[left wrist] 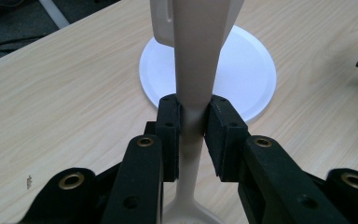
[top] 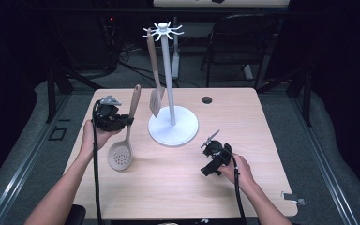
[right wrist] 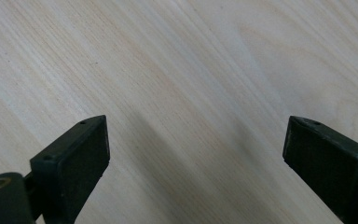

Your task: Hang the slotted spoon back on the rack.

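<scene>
At the light wooden table's [top: 262, 187] left edge, the left gripper [top: 122, 121] clamps the beige handle of a round-headed slotted plastic spoon [top: 126, 136]; its black pads [left wrist: 170, 135] press the handle from both sides, with the perforated head hanging low over the tabletop. Just right stands a white utensil stand [top: 172, 125] with a beige spatula [top: 155, 89] hanging from it. Near the right front corner, the right gripper [right wrist: 196, 154] rests with its jaws wide apart and nothing between them.
</scene>
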### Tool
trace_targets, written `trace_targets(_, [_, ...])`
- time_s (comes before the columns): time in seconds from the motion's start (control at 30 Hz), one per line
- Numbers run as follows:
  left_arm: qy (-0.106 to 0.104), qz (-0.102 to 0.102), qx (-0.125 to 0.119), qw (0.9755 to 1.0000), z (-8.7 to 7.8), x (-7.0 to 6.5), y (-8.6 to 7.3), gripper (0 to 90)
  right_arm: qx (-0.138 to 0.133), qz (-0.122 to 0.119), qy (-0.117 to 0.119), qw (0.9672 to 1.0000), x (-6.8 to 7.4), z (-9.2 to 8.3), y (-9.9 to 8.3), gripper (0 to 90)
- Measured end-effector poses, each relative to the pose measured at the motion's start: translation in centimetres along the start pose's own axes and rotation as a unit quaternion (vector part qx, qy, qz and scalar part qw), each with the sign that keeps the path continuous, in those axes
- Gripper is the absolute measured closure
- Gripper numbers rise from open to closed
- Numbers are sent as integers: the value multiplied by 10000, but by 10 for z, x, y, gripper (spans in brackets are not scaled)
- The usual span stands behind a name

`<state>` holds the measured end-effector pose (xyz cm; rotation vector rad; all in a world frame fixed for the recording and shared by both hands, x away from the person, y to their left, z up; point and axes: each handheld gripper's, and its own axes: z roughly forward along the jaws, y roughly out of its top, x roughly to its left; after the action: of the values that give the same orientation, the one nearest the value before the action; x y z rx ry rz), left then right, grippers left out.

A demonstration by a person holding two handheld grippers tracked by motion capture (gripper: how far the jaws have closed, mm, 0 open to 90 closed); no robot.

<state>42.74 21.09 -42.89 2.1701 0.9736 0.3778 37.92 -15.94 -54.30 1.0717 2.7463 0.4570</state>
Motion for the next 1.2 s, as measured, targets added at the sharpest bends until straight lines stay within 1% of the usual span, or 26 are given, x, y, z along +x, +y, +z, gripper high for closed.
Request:
trace_targets(0.07, [17,52,69,10000,-3,-1,7,755,5,11,11,10000,1,1,0,68])
trace_targets(0.13, [32,94,85,9999,-4,-2,11,755,11,-9,-18,10000,1,0,0,69])
trace_targets(0.2, [23,153,127,9998,-6,-3,16,755,15,-15,12,10000,1,0,0,69])
trace_targets(0.3, [43,181,106,9998,-7,-5,20,755,20,-10,-21,10000,1,0,0,69])
trace_targets(0.4, [133,233,92,9996,-9,-7,25,755,30,-19,-19,10000,1,0,0,69])
trace_targets(0.47, [161,290,55,9994,-10,-9,28,754,23,-4,14,10000,1,0,0,69])
trace_targets(0.53, [177,336,-5,9993,-12,-12,30,754,27,-11,-19,10000,0,0,0,69])
trace_targets(0.67, [186,426,-123,9988,-16,-17,35,754,20,-3,0,10000,0,0,0,69])
trace_targets(0.7, [186,426,-123,9988,-16,-17,35,754,41,-20,-21,10000,1,0,0,69])
trace_targets(0.73, [195,456,-180,9986,-17,-18,38,754,31,-24,-26,10000,1,0,0,69])
trace_targets(0.87, [168,496,-274,9983,-19,-21,44,754,33,-30,-1,10000,1,0,0,69])
trace_targets(0.93, [165,511,-290,9981,-20,-21,45,754,34,-28,-15,10000,0,0,0,69])
trace_targets(0.97, [150,523,-344,9979,-20,-22,48,754,9,-5,-14,10000,1,0,0,70])
trace_targets(1.03, [137,556,-377,9976,-21,-24,52,754,47,-41,-29,10000,0,0,0,69])
trace_targets(1.2, [106,626,-473,9969,-24,-28,65,754,50,-34,-52,10000,0,0,0,69])
